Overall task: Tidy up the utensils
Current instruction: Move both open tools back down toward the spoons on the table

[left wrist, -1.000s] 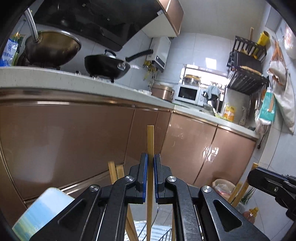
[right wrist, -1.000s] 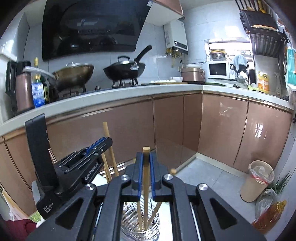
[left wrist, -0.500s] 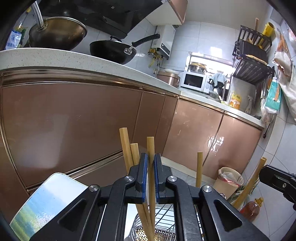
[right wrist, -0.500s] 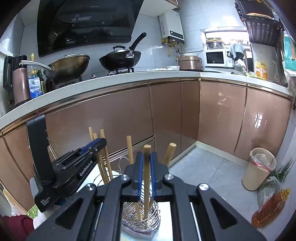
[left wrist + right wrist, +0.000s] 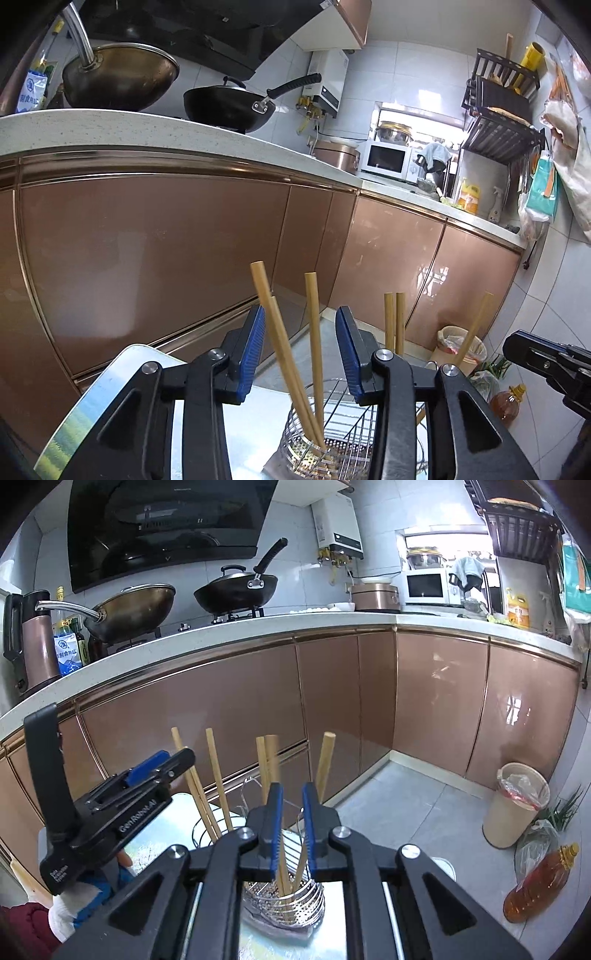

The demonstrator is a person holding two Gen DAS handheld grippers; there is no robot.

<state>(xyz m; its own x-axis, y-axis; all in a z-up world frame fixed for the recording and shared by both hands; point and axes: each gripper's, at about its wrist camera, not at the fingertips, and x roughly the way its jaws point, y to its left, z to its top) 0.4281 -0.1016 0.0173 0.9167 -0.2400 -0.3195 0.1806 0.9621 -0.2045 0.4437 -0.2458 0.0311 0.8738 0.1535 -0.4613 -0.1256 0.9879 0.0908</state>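
Observation:
A wire metal utensil holder (image 5: 291,428) (image 5: 317,897) stands on a shiny tabletop with several wooden chopsticks upright in it. My left gripper (image 5: 300,314) hangs just above it. Its jaws are opening wide, and one chopstick (image 5: 314,332) stands free between them, touching neither pad. A leaning pair (image 5: 273,332) rests near the left pad. My right gripper (image 5: 291,788) is over the holder's other side. Its jaws are opening slightly, and a chopstick (image 5: 272,760) stands loose in the narrow gap. The left gripper (image 5: 159,771) also shows in the right wrist view.
Bronze cabinet fronts (image 5: 436,701) run behind the holder under a white counter (image 5: 221,638) with two woks. A lined waste bin (image 5: 517,805) and an oil bottle (image 5: 539,882) stand on the floor at the right. A gloved hand (image 5: 74,904) holds the left gripper.
Both grippers came down with their chopsticks into the holder. The left jaws, shut on a chopstick before, have spread wide and let it go. The right jaws have parted a little.

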